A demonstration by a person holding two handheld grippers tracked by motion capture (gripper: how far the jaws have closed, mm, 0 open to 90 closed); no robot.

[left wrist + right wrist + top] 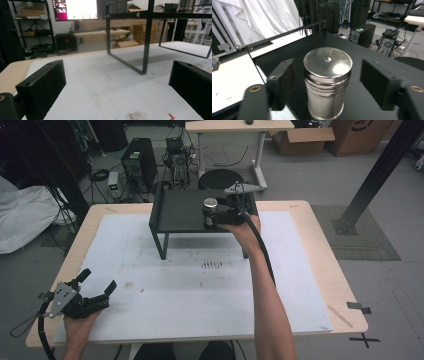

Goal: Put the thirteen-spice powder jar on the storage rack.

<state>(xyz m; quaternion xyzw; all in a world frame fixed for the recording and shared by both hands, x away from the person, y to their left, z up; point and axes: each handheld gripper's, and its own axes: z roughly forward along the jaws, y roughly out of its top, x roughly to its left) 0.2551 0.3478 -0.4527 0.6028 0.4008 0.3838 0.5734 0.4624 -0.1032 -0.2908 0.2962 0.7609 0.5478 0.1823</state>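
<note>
Two grippers seen | right gripper (pixel 327 82): jaws parted, steel canister (pixel 327 82) between, untouched, on black shelf (pixel 180 212) right edge | left gripper (pixel 97 281): wide open, empty, near tabletop (pixel 300 270) left corner.

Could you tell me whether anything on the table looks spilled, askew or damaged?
Nothing serious: the tin stands upright on the black shelf, between the right gripper's open jaws. The white mat only has dark smudges near its middle.

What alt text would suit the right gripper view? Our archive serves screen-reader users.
A shiny cylindrical metal canister with a flat lid stands upright on a black metal shelf, between the two black jaws of the right gripper, which stand open with a gap on each side. Beyond the shelf are a white table surface, white sheeting and computer equipment on the floor.
</note>
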